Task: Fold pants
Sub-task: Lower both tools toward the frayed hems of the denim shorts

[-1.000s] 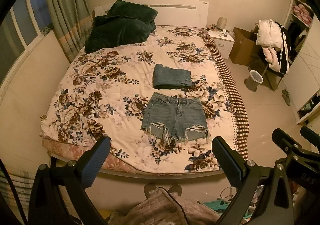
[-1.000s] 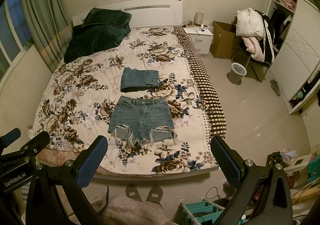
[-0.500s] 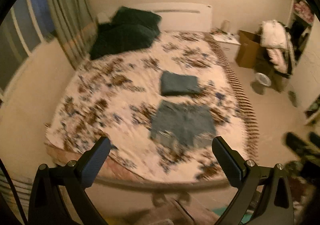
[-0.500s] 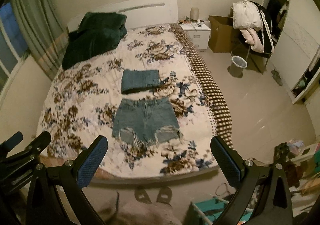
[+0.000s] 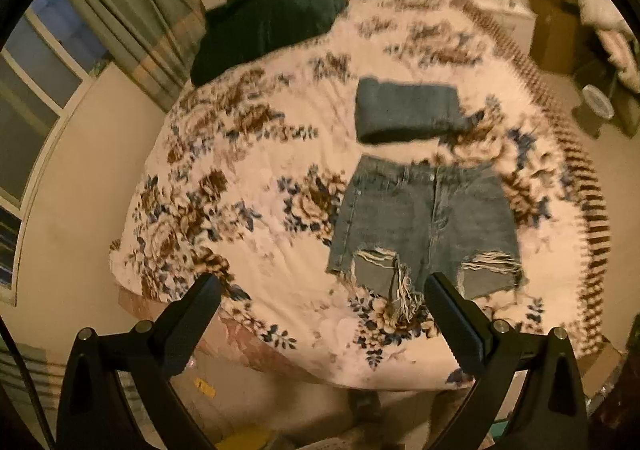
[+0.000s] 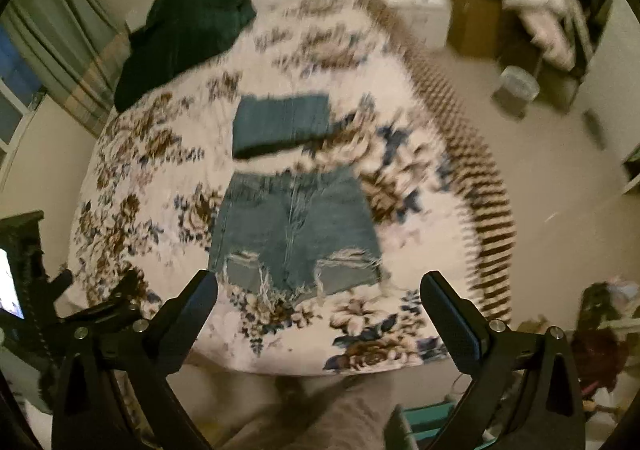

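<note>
Frayed blue denim shorts (image 5: 424,226) lie flat on the floral bedspread (image 5: 248,186), waistband away from me; they also show in the right wrist view (image 6: 296,230). A folded denim garment (image 5: 406,114) lies just beyond them, also in the right wrist view (image 6: 282,124). My left gripper (image 5: 322,290) is open and empty, held above the bed's near edge, left of the shorts' hem. My right gripper (image 6: 318,288) is open and empty, above the bed's near edge, over the shorts' hem. Part of the left gripper (image 6: 36,306) shows at the right wrist view's left edge.
Dark green pillows (image 5: 272,14) lie at the head of the bed. A window and curtain (image 5: 120,22) are on the left. A nightstand (image 6: 420,10), cardboard box (image 6: 472,22), bin (image 6: 516,88) and clothes-laden chair (image 6: 536,10) stand to the right. A teal crate (image 6: 428,422) is by my legs.
Both grippers have moved forward and closer to the bed, so the shorts look larger. The jaws stayed open. The clothes have not moved.
</note>
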`<state>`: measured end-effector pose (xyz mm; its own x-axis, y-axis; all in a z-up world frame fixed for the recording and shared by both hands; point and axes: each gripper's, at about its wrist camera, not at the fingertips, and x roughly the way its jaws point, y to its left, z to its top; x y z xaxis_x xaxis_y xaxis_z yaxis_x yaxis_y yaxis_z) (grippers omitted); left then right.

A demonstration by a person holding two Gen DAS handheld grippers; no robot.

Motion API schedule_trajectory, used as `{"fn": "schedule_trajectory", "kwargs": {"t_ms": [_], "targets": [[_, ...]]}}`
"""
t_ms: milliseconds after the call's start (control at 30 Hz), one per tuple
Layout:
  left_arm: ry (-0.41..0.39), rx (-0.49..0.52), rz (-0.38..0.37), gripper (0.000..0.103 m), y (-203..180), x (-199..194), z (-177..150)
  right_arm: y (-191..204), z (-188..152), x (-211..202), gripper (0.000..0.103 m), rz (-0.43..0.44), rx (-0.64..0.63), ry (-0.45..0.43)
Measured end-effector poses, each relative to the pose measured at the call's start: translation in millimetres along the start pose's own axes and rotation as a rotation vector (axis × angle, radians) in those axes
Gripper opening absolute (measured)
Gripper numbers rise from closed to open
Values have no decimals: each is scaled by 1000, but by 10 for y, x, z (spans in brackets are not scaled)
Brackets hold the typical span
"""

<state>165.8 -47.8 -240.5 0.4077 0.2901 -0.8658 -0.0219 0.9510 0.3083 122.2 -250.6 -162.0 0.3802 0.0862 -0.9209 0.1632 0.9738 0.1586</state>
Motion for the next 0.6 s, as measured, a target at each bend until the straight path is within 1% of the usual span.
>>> {"fn": "schedule_trajectory", "kwargs": {"t_ms": [33,67,100,133,167,200,267,300,367,433,533,600], "targets": [[19,-5,20,103,-132,156,25,-128,125,306,93,30,-4,42],[35,-9,36,103,-205,269,71,-226,205,531,89,56,-8,72],[55,-15,57,103,-336,433,95,-328,306,783,81,87,-15,108],[83,-27,86,103,-530,650,106,-452,417,1098,68,123,-23,148],[107,-37,93,103,-635,780,123,-582,532,1448,62,161,-32,195],[143,-57,94,103,-783,955,113,-688,623,1753,57,177,-44,235],[226,-104,77,103,-1173,1326,46,-970,791,2464,57,197,-77,329],[256,-120,64,103,-1322,1441,21,-1058,850,2680,57,206,-89,359],[318,-154,10,103,-1798,1716,-118,-1322,940,3253,57,236,-106,453],[332,-163,-33,103,-2221,1876,-248,-1585,1009,3775,58,300,-95,544],[344,-164,-50,103,-2712,2006,-449,-1863,1066,4324,61,317,-98,626],[337,-147,-52,103,-3025,2073,-528,-1995,1104,4654,63,355,-113,679]]}}
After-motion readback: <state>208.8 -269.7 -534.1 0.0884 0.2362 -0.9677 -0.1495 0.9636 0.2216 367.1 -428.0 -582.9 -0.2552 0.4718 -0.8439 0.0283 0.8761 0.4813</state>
